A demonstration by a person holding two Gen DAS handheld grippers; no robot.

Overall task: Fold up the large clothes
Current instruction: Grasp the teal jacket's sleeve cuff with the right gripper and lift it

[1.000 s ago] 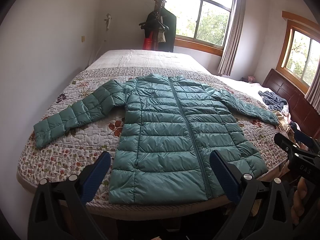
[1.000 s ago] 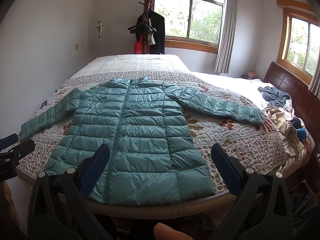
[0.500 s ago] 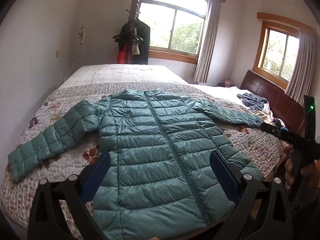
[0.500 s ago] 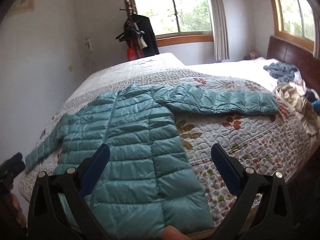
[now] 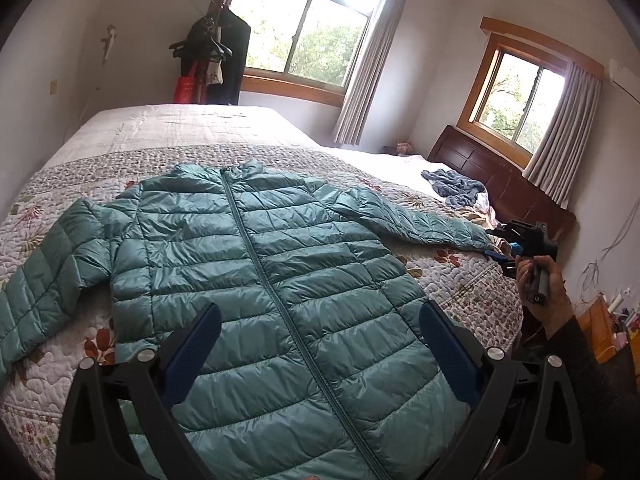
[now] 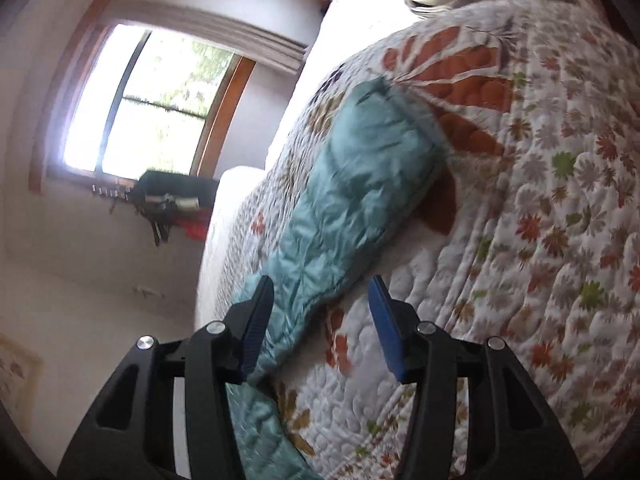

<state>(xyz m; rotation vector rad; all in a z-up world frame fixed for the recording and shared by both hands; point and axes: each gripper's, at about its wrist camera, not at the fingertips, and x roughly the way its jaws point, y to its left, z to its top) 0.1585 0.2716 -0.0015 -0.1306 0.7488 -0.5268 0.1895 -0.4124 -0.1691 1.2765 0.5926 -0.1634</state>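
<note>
- The teal quilted puffer jacket lies flat and zipped, front up, on the floral quilted bedspread, hem toward the camera, collar toward the far window, both sleeves spread out sideways.
- What matters here is the jacket's right-hand sleeve: in the right wrist view it runs lengthwise straight away from the right gripper, cuff end far, near part passing under the left finger. So the long axis lines up with the claw, not across it.
- Right gripper's jaws are partly open, nothing between them, just above the sleeve; I can't tell if a pad touches it.
- Left gripper hangs over the hem near the zip, jaws spread wide, holding nothing. The jacket's left sleeve is well off to its side.
- The right one is clearly nearer its sleeve, so I'd guess that sleeve gets folded in first.
- Compared with half a second ago: the right gripper has swung over, rolled hard, and narrowed its jaws. The left has barely moved, and the jacket hasn't shifted.
</note>
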